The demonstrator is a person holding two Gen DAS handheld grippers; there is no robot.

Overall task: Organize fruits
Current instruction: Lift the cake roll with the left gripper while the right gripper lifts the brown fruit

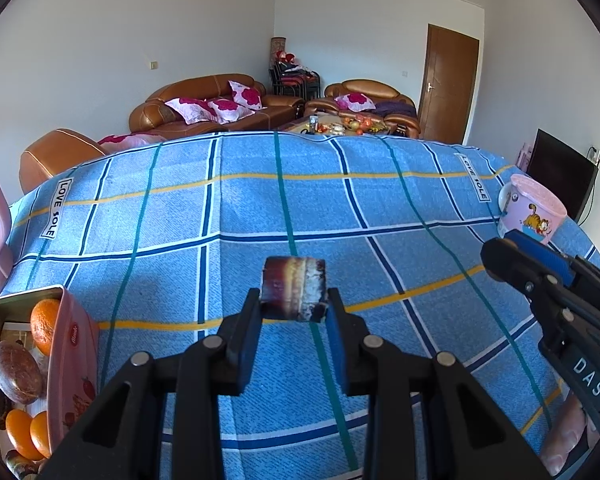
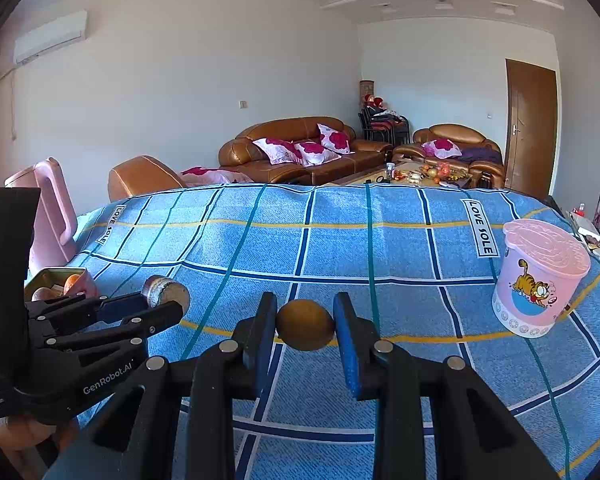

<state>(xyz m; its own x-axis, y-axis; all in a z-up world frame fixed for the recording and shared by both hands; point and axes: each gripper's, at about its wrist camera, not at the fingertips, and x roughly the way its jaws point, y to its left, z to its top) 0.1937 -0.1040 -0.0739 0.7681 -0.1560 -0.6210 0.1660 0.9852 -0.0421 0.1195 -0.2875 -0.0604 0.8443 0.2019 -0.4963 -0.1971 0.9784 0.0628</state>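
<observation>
So the blue plaid tablecloth [image 2: 340,248] covers the whole table, with a pink cartoon bucket [image 2: 540,276] lidded at the far right and a pink tin [image 1: 74,356] of oranges and darker fruit at the left edge. The left gripper [image 1: 293,308] has its jaws clamped on a dark cylindrical piece [image 1: 294,294]; can't tell what it is. The right gripper [image 2: 305,330] is pinching a small brown round fruit [image 2: 305,330]. Both look mid-carry above the cloth. Next move is probably dropping each into its container, and the bucket's lid would need to come off first.
</observation>
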